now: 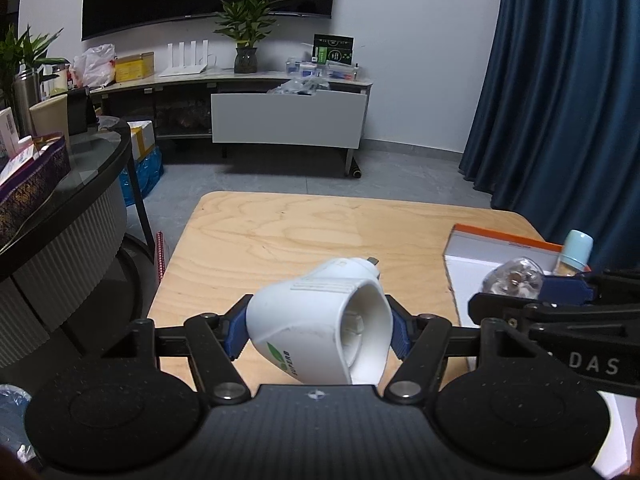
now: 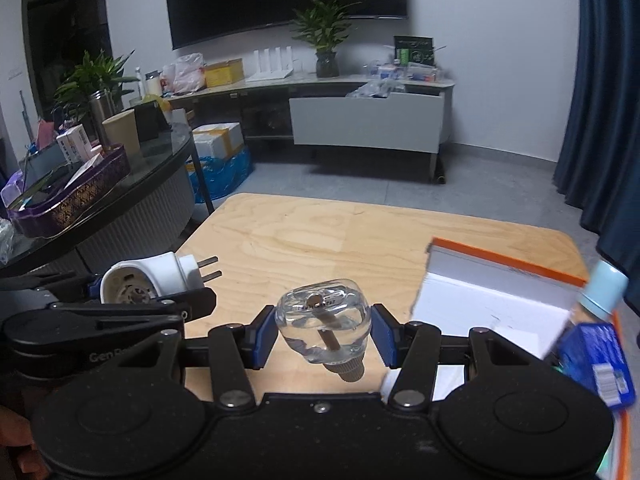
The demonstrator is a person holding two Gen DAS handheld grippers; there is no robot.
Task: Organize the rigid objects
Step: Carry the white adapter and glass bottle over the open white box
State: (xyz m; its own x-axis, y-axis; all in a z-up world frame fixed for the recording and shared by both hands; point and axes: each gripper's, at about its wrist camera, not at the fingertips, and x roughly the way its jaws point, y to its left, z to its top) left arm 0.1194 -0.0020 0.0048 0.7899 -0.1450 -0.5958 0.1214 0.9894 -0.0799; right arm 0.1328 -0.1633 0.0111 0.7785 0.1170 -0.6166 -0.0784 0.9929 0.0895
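The left gripper (image 1: 319,330) pinches a white plug adapter (image 1: 320,326) between its blue fingers (image 1: 236,332), holding it above the near left part of the table (image 1: 280,232). The adapter is a smooth, rounded shell with a hollow socket end facing the camera, a green logo on its underside, and two flat metal prongs (image 2: 208,267) pointing toward 12 o'clock.

At 3 o'clock from it, the right gripper (image 2: 324,336) holds a clear glass bottle (image 2: 324,324), squat and round-shouldered, with a metal-looking stem inside and a ribbed neck toward the camera; whether its blue fingers (image 2: 264,336) actually press the glass I cannot tell.

At 3 o'clock again sits a white box (image 2: 492,300) with an orange rim, near the table's right edge; a pale blue capped bottle (image 2: 606,290) and a blue packet (image 2: 596,360) lie by it.

The light plywood table has rounded corners, and its far half toward 12 o'clock is bare. Grey floor (image 2: 360,184) lies beyond, with a dark round counter (image 2: 120,184) at 9 o'clock and a blue curtain (image 1: 560,80) at 2 o'clock.
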